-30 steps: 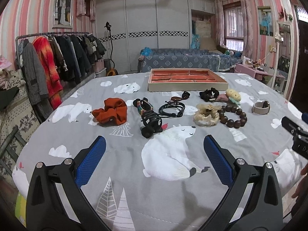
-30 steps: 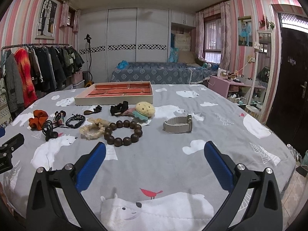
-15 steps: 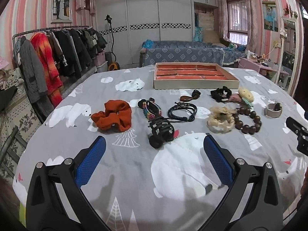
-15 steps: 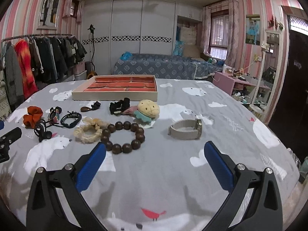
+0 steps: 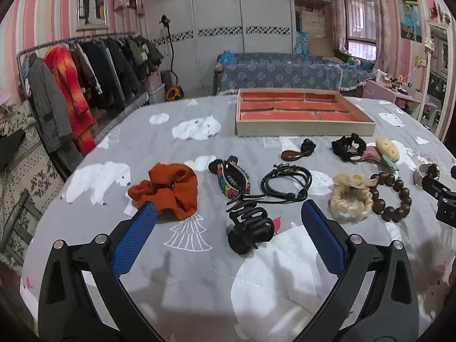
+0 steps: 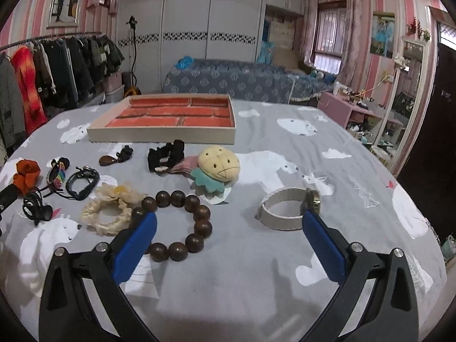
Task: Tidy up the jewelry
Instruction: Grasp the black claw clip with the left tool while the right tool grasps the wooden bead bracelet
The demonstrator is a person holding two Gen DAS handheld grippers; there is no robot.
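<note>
1. Both grippers have come in lower and closer to the bed over the last sec. In the left wrist view the black claw clip [image 5: 248,228] has gone from mid-distance to sitting right up btwn the blue pads; in the right wrist view the wooden bead bracelet [image 6: 179,222] and the beige watch band [image 6: 287,211] have slid down to the fingertips. Nothing on the bedspread [image 5: 199,279] itself has shifted, so imo this is the approach step, no pick made yet.

2. Left gripper [image 5: 228,240]: jaws wide apart, holding nothing. The claw clip lies btwn them, nearer the far ends of the pads, not touching either. Orange scrunchie [image 5: 166,189] is right at the left pad tip; can't tell if it touches.

3. Right gripper [image 6: 229,240]: jaws also wide apart, empty. Bead bracelet overlaps the left pad tip, watch band sits at the right pad tip, so neither is centred. Needs a sideways nudge b4 closing on one.

4. Further out: rainbow woven bracelet [image 5: 233,177], black cord bracelets [image 5: 286,179], cream scrunchie [image 5: 350,196], plush burger clip [image 6: 219,164], black scrunchie [image 6: 166,155].

5. Tray [image 5: 302,128] w/ orange compartments is at the far side, well apart from everything, looks unfilled.
</note>
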